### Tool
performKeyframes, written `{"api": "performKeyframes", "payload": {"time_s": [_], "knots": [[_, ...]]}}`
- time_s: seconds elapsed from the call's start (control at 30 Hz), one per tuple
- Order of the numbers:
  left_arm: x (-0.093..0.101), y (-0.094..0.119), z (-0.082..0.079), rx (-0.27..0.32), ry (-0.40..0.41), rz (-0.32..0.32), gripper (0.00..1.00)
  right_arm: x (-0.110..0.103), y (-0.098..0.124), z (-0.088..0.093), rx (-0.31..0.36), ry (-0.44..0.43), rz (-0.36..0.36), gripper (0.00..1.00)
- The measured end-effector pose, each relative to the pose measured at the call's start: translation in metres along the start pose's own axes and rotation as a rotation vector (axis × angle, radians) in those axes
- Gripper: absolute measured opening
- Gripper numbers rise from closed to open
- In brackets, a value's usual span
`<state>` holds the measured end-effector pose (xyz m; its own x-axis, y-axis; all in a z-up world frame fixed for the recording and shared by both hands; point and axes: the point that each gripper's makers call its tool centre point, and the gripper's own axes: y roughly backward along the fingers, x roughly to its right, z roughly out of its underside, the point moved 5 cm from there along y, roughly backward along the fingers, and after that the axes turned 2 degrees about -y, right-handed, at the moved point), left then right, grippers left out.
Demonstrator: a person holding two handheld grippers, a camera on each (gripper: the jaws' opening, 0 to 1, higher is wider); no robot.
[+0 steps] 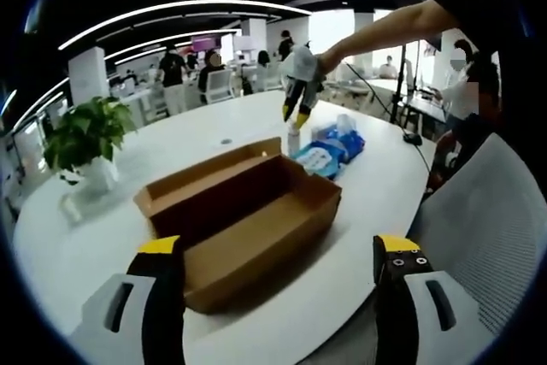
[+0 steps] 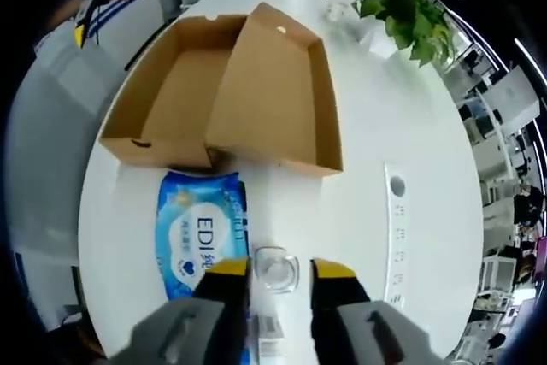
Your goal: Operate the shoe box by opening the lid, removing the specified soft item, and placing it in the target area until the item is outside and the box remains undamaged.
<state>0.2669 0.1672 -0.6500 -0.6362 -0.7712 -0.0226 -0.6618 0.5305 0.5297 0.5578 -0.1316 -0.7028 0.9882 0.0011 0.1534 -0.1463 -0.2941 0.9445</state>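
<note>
Shoe box (image 2: pixel 231 91) open and empty on desk (image 2: pixel 410 126), wet-wipes pack (image 2: pixel 201 232) just beside it; my right gripper (image 2: pixel 280 273) narrow, left gripper (image 1: pixel 278 256) wide; I'd withdraw upward without nudging the pack.

bare table (image 2: pixel 402 108) right of open box (image 2: pixel 231 91), plant (image 2: pixel 397 6) beyond
</note>
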Motion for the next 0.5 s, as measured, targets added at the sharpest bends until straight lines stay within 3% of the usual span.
{"api": "performKeyframes", "payload": {"time_s": [0.27, 0.5], "knots": [[-0.017, 0.000, 0.000, -0.020, 0.015, -0.041, 0.86, -0.001, 0.012, -0.006, 0.032, -0.054, 0.014, 0.29], [-0.034, -0.001, 0.002, -0.038, 0.038, -0.084, 0.76, 0.000, 0.029, -0.021, 0.113, -0.135, 0.026, 0.32]]}}
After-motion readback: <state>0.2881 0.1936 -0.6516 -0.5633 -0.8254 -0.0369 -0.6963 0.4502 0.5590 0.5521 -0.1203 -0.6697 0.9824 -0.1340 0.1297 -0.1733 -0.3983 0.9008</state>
